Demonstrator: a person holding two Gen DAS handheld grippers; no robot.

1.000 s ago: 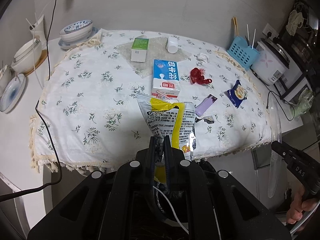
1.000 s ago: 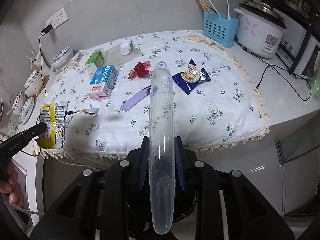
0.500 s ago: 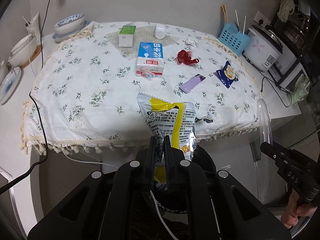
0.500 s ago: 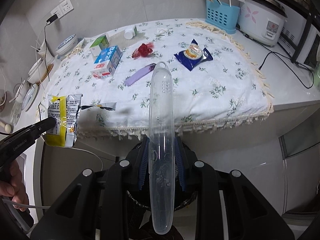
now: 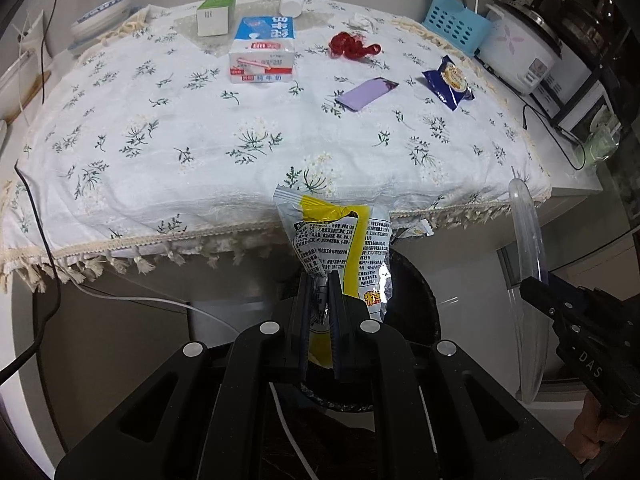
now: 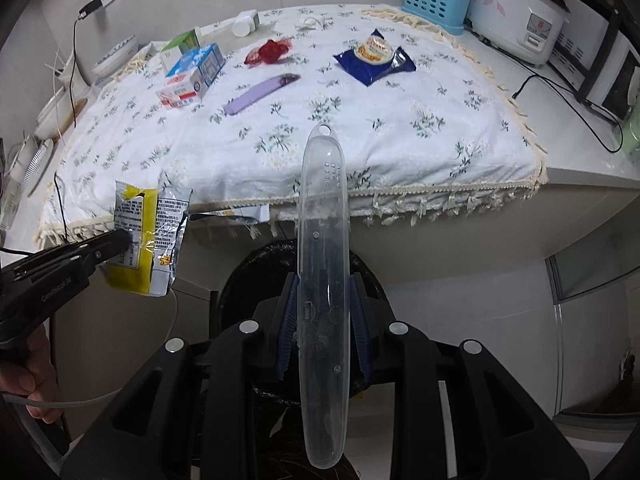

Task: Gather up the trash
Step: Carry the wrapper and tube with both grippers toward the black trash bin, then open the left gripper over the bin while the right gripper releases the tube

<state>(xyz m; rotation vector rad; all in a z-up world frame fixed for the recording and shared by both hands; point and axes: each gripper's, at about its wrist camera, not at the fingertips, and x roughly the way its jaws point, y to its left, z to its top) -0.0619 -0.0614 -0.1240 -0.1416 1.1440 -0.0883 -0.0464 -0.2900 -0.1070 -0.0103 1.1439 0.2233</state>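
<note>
My left gripper (image 5: 321, 280) is shut on a crumpled yellow and silver snack wrapper (image 5: 340, 240), held off the table's front edge above a black-lined trash bin (image 5: 416, 292). The same wrapper (image 6: 148, 236) shows at the left of the right wrist view. My right gripper (image 6: 323, 280) is shut on a long clear plastic case (image 6: 323, 240), which stands over the bin (image 6: 248, 276); the case (image 5: 528, 240) also appears at the right of the left wrist view. On the flowered tablecloth (image 5: 160, 140) lie a milk carton (image 5: 262, 56), a purple wrapper (image 5: 366, 94), a blue snack packet (image 5: 448, 82) and red netting (image 5: 352, 45).
A green box (image 5: 214, 14) and white bottle (image 5: 291, 2) sit at the table's far edge. A blue basket (image 5: 454, 28), rice cooker (image 5: 520, 50) and cables are at the right. Bowls (image 5: 100, 20) stand far left. A white cord (image 5: 140, 300) hangs below the table edge.
Both grippers have pulled back off the table and sunk toward the bin, each keeping its load. The table now looks farther and the bin's rim shows under both.
</note>
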